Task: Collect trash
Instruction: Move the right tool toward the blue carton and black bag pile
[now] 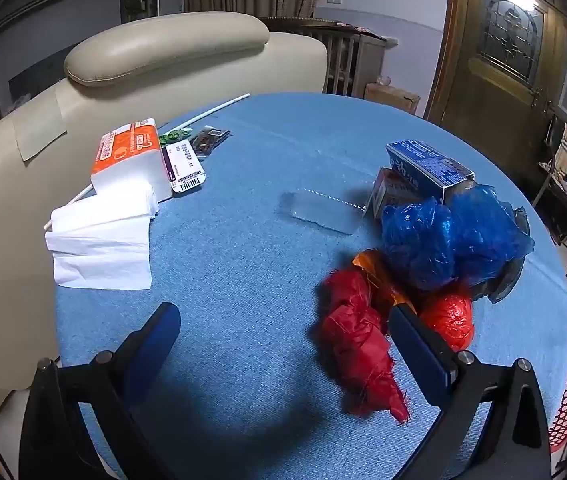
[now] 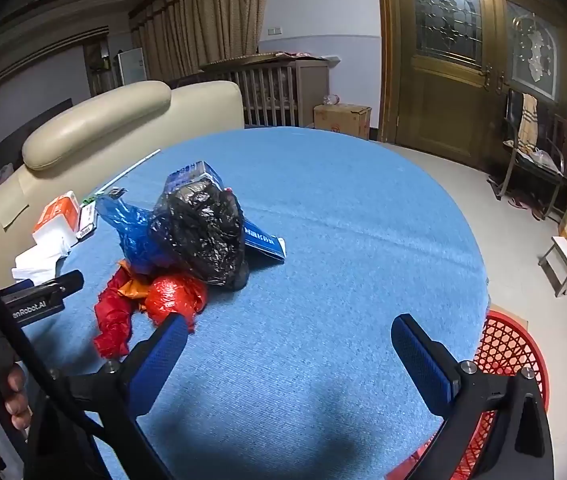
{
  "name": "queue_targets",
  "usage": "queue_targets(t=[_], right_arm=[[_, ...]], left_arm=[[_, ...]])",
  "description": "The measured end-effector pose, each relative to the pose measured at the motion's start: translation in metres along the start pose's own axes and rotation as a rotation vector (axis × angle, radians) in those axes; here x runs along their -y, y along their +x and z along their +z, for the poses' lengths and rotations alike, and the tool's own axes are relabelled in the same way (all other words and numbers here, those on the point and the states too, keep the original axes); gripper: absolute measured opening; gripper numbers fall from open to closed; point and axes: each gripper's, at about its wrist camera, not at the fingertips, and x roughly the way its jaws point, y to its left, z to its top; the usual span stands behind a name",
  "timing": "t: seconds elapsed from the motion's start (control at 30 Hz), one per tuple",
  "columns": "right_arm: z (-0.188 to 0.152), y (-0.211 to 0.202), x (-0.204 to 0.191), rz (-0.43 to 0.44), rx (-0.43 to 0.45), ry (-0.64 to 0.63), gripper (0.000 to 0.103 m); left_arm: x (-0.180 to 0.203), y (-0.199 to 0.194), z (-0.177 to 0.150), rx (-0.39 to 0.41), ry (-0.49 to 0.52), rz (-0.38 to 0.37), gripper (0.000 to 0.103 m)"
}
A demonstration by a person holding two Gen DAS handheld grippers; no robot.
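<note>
On the round table with a blue woven cloth (image 1: 243, 240), a heap of crumpled red plastic bags (image 1: 359, 344), blue plastic bags (image 1: 443, 236) and a black plastic bag (image 2: 203, 232) lies near a blue cardboard box (image 1: 427, 164). The left gripper (image 1: 283, 320) and right gripper (image 2: 287, 336) hover above with jaws spread wide, empty. A red lattice plastic basket (image 2: 511, 344) sits beside the table.
</note>
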Motion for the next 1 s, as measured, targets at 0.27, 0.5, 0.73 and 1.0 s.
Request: queue_targets(t=[0.27, 0.5, 0.73, 1.0], right_arm=[[0.005, -0.004, -0.006, 0.025, 0.017, -0.025, 0.103], [0.011, -0.004, -0.011, 0.03, 0.016, -0.029, 0.103], [0.009, -0.001, -0.012, -0.004, 0.026, -0.035, 0.103], [0.01, 0.004, -0.011, -0.031, -0.01, -0.053, 0.103]], left_arm=[[0.002, 0.004, -0.002, 0.005, 0.001, 0.001, 0.103], [-0.001, 0.005, 0.0, 0.005, -0.011, -0.011, 0.103], [-0.001, 0.005, 0.0, 0.015, -0.014, -0.024, 0.103], [0.0, 0.005, 0.0, 0.015, -0.023, -0.045, 0.103]])
